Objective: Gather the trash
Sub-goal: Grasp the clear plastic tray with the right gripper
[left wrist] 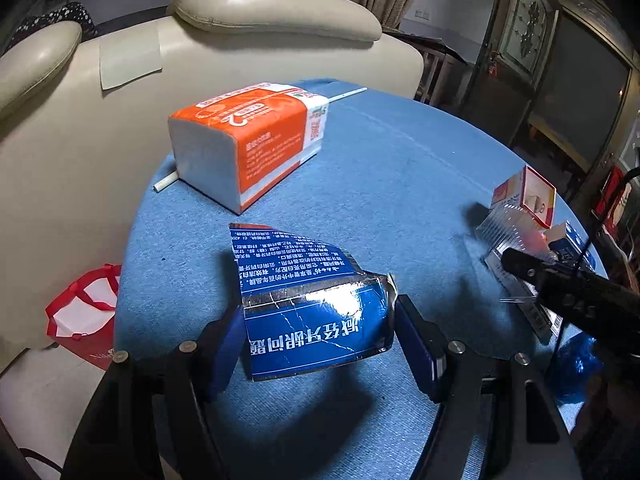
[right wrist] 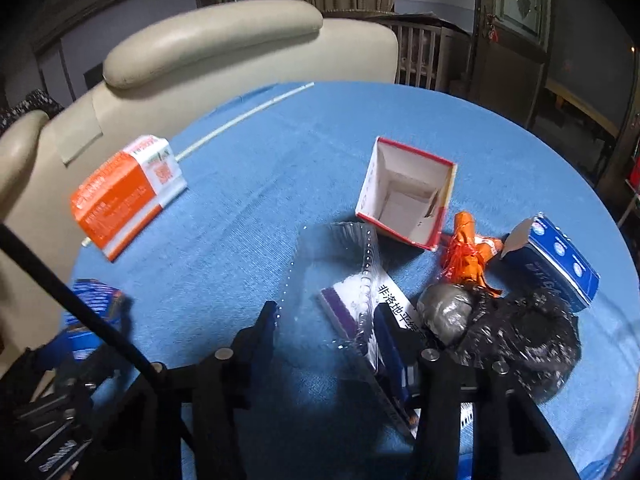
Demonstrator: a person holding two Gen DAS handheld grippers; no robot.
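Observation:
My left gripper (left wrist: 318, 344) is shut on a flattened blue toothpaste box (left wrist: 312, 304), held just over the blue table (left wrist: 400, 168). My right gripper (right wrist: 326, 340) is open around a clear plastic tray (right wrist: 340, 280) that lies on the table over a purple and white medicine box (right wrist: 348, 304). Its right finger (right wrist: 390, 344) touches the tray's edge. Beside it lie a crumpled black bag (right wrist: 520, 340), a grey wad (right wrist: 448, 312), an orange wrapper (right wrist: 466, 252), a blue box (right wrist: 556, 260) and an open red-and-white carton (right wrist: 408, 196).
An orange tissue pack (left wrist: 248, 140) and a long white straw (right wrist: 244, 118) lie at the table's far left. A cream leather armchair (left wrist: 80, 140) stands behind the table. A red bag (left wrist: 84, 316) sits on the floor at the left.

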